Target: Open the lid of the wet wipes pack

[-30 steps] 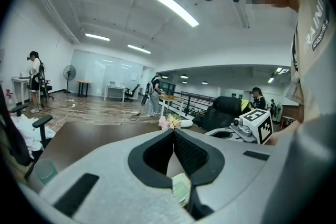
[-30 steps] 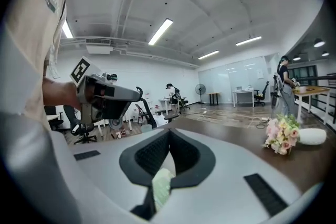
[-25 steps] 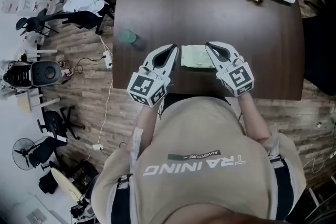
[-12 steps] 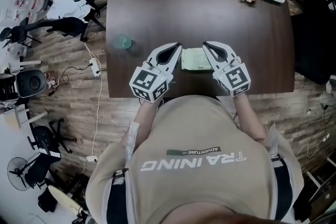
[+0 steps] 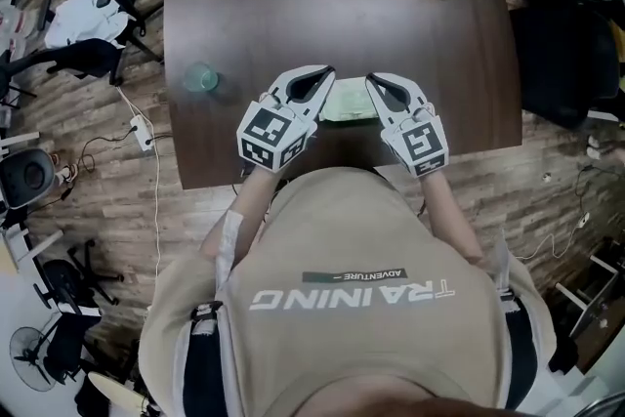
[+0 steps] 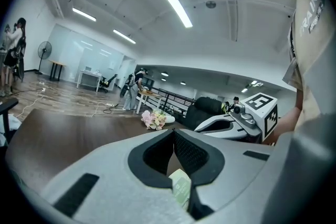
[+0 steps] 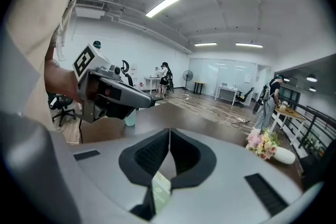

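- Head view: the wet wipes pack (image 5: 348, 103) lies flat on the table (image 5: 293, 5), near the edge at 6 o'clock, close to the person. Its long side runs from 9 to 3 o'clock. The left gripper (image 5: 327, 71) sits at the pack's 9 o'clock and the right gripper (image 5: 371, 78) at its 3 o'clock. I think this is so one can hold the pack down while the other lifts the lid.
- Left gripper view: the tongs are pressed together with nothing in them. The pack (image 6: 181, 189) peeks out below them, at 6 o'clock.
- Right gripper view: these tongs are together too, and empty. The pack (image 7: 160, 191) shows at 6 o'clock. The lid is too small to find; it probably faces up.
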Demonstrator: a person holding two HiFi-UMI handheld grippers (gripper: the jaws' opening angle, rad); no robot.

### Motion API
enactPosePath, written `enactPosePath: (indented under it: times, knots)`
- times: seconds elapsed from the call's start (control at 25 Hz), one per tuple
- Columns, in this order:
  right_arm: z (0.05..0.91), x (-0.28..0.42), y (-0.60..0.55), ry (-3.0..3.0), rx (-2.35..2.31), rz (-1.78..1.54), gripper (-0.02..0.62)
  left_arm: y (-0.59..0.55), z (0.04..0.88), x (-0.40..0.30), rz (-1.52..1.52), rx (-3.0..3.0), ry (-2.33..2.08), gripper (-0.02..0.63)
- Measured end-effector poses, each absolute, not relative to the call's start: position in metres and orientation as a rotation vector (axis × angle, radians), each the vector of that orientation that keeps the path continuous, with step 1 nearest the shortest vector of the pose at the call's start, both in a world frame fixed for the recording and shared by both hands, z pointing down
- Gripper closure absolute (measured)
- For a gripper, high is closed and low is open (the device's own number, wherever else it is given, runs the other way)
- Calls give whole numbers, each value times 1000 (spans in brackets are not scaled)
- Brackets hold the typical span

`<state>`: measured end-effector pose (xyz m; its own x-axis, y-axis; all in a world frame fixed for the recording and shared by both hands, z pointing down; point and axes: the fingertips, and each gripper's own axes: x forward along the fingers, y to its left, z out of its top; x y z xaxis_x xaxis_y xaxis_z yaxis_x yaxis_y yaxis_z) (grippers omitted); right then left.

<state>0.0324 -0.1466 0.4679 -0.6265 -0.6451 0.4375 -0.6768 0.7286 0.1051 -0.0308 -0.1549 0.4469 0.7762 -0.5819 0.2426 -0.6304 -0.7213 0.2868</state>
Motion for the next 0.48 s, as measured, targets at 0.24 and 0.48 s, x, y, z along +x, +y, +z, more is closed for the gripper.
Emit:
enactPosePath:
  times: [0.24, 0.48]
  knots:
    - [496, 39, -134, -2354, 917, -17, 578, -149, 501, -15, 311, 2550, -854, 597]
    - [524, 46, -118, -2280, 833, -67, 578, -138, 557, -13, 405, 2457, -866, 597]
